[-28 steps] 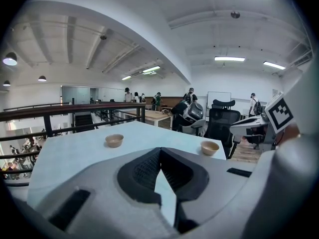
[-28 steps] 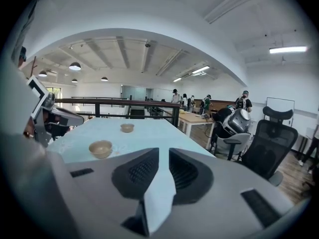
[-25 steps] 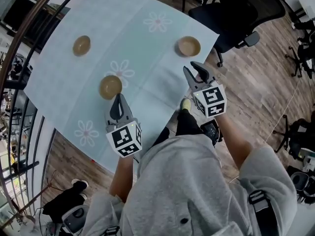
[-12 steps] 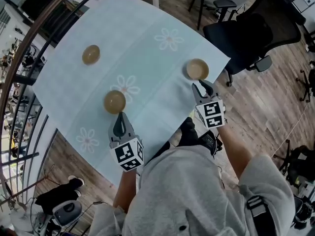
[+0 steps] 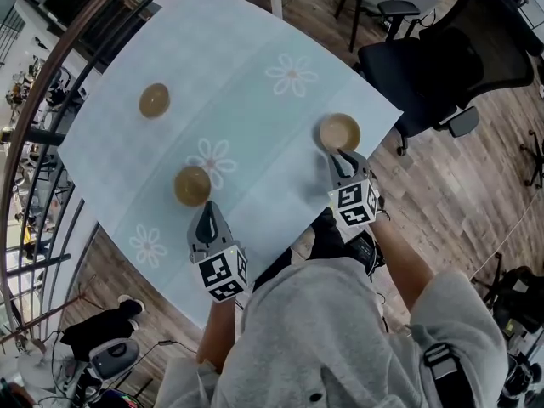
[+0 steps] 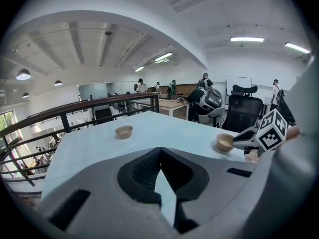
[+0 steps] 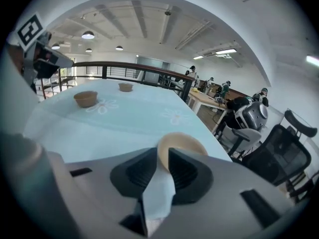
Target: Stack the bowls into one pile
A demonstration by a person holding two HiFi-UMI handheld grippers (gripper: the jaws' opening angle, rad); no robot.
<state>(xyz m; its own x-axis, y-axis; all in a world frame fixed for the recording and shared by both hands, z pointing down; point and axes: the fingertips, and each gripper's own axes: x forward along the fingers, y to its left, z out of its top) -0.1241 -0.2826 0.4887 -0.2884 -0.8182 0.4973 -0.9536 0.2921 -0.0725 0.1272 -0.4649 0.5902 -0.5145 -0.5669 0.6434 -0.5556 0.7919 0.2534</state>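
Three tan bowls stand apart on the pale blue flowered tablecloth [image 5: 255,109]: a far left bowl [image 5: 155,100] [image 6: 123,131] [image 7: 125,87], a middle bowl [image 5: 192,185] [image 7: 85,98], and a right bowl [image 5: 339,132] [image 6: 225,142] [image 7: 182,142]. My right gripper [image 5: 337,155] [image 7: 163,156] is at the right bowl's near rim. Its jaws stand a narrow gap apart, with the bowl's wall filling that gap. My left gripper [image 5: 206,212] [image 6: 159,158] is shut and empty, just short of the middle bowl, which its own jaws hide in the left gripper view.
A black office chair [image 5: 433,66] stands beyond the table's right corner. A curved dark railing [image 5: 51,92] runs along the table's left side. The table's near edge [image 5: 280,245] lies just behind both grippers, by my legs.
My right gripper has come down and forward to the right bowl's near rim, and its jaws look narrower. The left gripper has stayed by the middle bowl.
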